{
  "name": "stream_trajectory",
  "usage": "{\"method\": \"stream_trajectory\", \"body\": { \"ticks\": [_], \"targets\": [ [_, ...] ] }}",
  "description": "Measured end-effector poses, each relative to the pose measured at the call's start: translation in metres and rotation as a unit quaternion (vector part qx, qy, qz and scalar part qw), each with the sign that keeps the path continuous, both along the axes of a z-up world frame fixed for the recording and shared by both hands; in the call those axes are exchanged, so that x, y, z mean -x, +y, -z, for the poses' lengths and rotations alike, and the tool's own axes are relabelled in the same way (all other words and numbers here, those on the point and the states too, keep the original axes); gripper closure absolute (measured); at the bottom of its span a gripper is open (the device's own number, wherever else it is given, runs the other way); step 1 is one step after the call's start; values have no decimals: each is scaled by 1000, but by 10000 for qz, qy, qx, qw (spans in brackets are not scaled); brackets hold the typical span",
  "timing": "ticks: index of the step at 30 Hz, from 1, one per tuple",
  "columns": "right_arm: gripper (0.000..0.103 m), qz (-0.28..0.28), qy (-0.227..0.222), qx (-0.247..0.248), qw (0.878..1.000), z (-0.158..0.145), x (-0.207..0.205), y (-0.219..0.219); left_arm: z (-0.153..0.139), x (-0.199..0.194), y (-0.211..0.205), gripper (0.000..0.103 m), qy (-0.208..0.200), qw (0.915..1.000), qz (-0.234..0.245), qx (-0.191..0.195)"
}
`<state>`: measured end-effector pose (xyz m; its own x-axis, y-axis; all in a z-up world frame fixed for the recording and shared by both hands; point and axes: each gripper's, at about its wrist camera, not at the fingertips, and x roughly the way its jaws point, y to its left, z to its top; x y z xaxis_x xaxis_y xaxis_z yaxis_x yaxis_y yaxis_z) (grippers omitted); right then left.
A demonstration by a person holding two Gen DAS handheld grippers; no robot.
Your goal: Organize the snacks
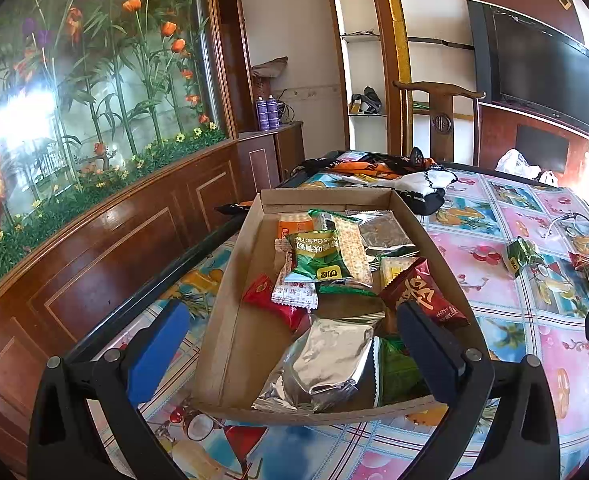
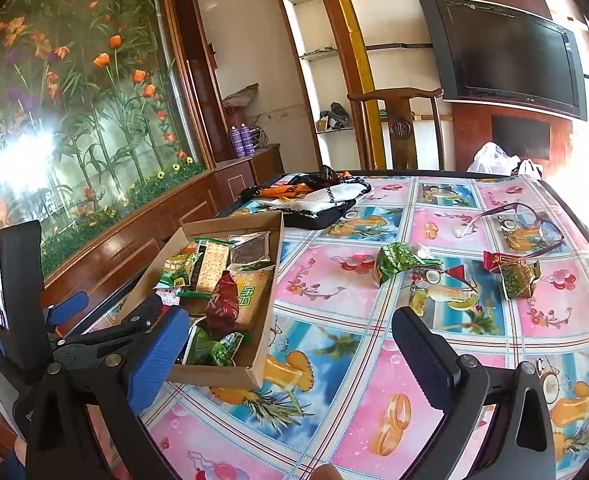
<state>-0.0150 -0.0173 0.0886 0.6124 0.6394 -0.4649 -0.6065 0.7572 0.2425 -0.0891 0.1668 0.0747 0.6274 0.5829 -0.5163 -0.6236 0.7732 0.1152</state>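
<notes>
Left wrist view, cardboard tray heaped with crinkled foil snack packets, both tools spread apart, empty.

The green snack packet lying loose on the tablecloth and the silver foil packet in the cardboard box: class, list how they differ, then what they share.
1. The green snack packet is printed green; the silver foil packet is plain and reflective.
2. The green one lies out on the patterned tablecloth; the silver one lies inside the cardboard box.
3. The green one lies alone; the silver one touches other packets.

Both are sealed, crinkled snack packets, and neither is gripped.
</notes>
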Motion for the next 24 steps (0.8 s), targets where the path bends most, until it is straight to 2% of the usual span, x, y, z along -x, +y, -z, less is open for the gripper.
{"method": "stream_trajectory", "body": {
  "ticks": [24],
  "targets": [
    [1, -10, -2, 18, 10000, 0, 1, 1, 3, 0, 1, 0, 35, 10000, -9, 5]
  ]
}}
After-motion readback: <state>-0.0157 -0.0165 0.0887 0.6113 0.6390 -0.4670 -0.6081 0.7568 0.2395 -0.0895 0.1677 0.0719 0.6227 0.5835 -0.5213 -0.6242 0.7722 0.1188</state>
